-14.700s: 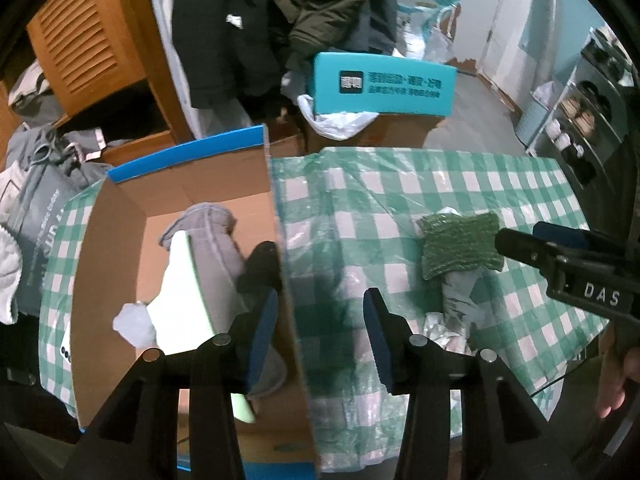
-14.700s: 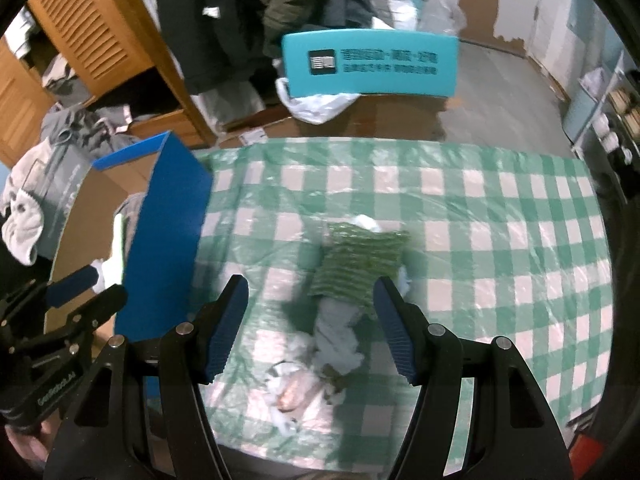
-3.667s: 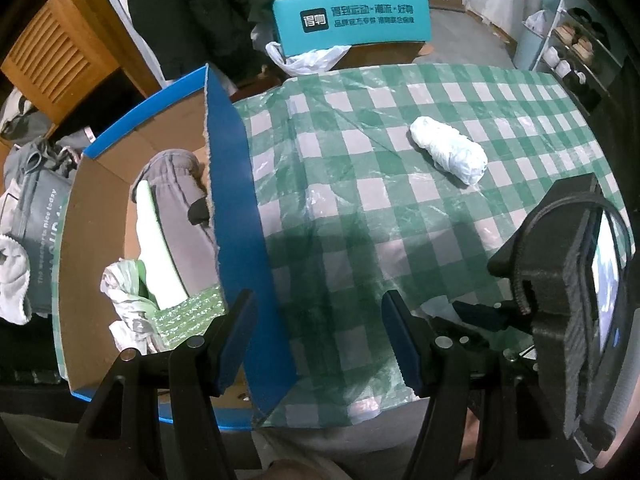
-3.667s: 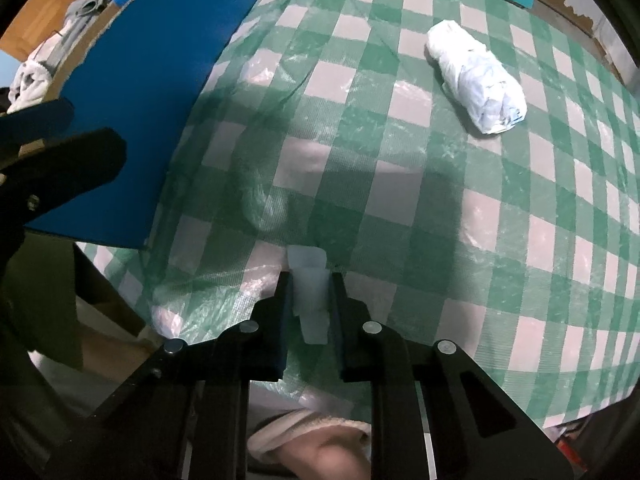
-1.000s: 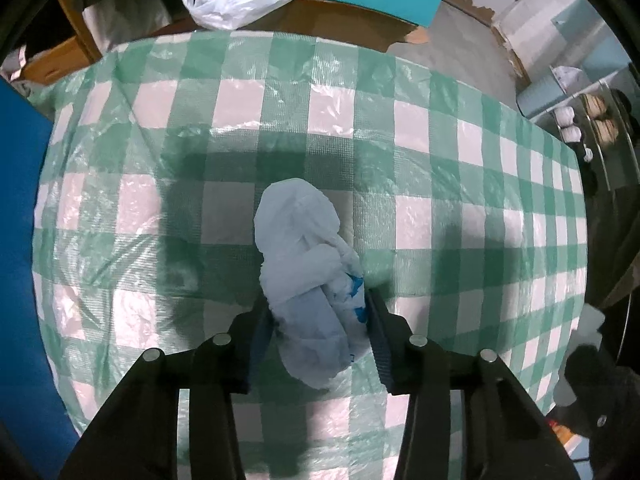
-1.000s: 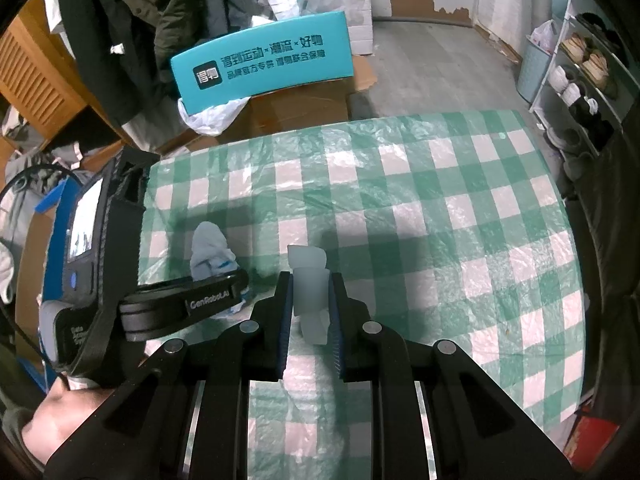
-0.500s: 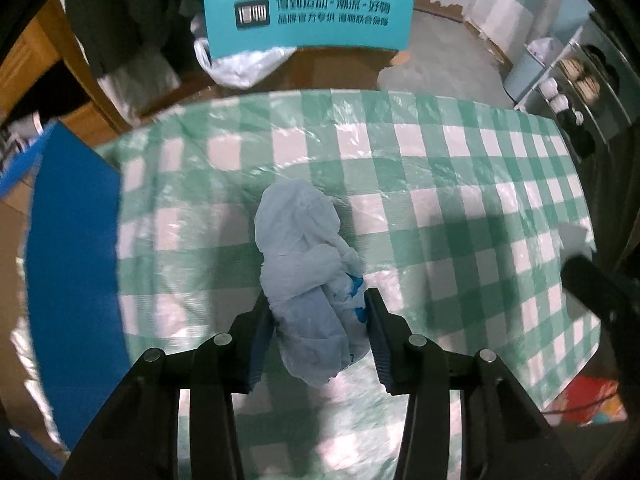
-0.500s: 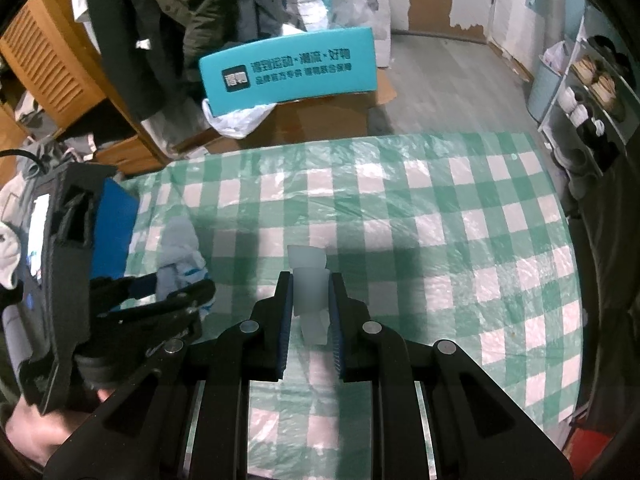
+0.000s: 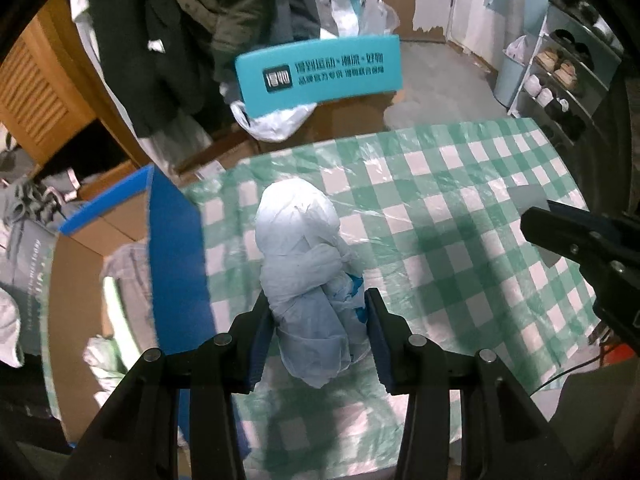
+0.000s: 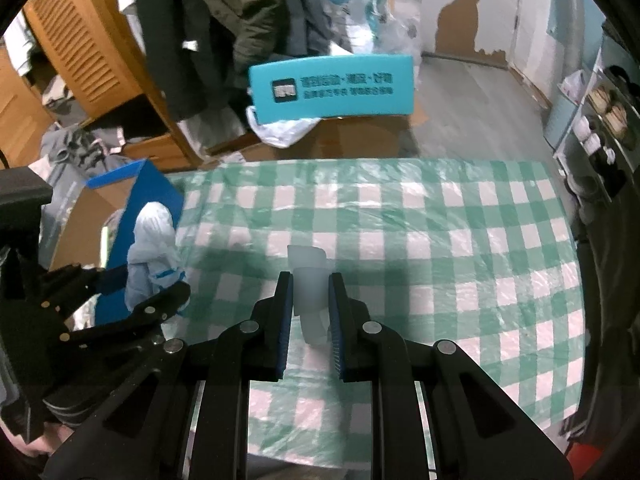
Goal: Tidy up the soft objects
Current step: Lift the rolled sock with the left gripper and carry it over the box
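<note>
White plastic bundle (image 9: 308,280) is sitting clamped in your left gripper (image 9: 318,332) mid-frame; your right gripper (image 10: 308,312) is pinching a translucent scrap (image 10: 308,280).

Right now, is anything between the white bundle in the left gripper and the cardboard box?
Only the box's raised blue flap stands between the white bundle, clamped in the left gripper, and the cardboard box.

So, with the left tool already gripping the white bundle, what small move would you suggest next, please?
Probably carry the left tool leftward over the blue flap of the cardboard box: the white bundle is clamped above the checked tablecloth, and other soft items lie inside.
</note>
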A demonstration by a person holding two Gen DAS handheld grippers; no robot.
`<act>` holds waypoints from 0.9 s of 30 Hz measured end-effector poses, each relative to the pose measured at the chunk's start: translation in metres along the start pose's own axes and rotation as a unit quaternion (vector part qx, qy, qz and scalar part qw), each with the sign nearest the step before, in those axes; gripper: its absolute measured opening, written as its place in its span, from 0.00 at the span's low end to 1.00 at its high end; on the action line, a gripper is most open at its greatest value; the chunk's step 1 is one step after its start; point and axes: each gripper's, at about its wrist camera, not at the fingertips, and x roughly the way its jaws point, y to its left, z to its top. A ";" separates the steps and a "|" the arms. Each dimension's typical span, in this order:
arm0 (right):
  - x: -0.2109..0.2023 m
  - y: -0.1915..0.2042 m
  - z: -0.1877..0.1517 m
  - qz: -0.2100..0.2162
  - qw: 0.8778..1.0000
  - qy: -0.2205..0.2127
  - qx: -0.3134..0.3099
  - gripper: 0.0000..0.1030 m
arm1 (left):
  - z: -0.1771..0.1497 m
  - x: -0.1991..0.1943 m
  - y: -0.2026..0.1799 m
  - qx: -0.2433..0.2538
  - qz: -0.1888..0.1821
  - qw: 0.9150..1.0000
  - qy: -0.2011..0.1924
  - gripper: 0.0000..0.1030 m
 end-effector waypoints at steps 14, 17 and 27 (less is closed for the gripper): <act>-0.025 0.058 -0.011 0.023 0.998 -0.019 -0.064 0.15 | -0.028 -0.045 0.038 -0.009 0.005 0.999 -0.040 0.43; -0.022 0.068 -0.010 0.029 0.997 -0.016 -0.072 0.15 | -0.034 -0.050 0.048 -0.015 0.003 0.999 -0.045 0.43; -0.008 0.105 -0.002 0.043 0.994 -0.003 -0.097 0.15 | -0.045 -0.055 0.087 -0.045 0.016 0.998 -0.049 0.43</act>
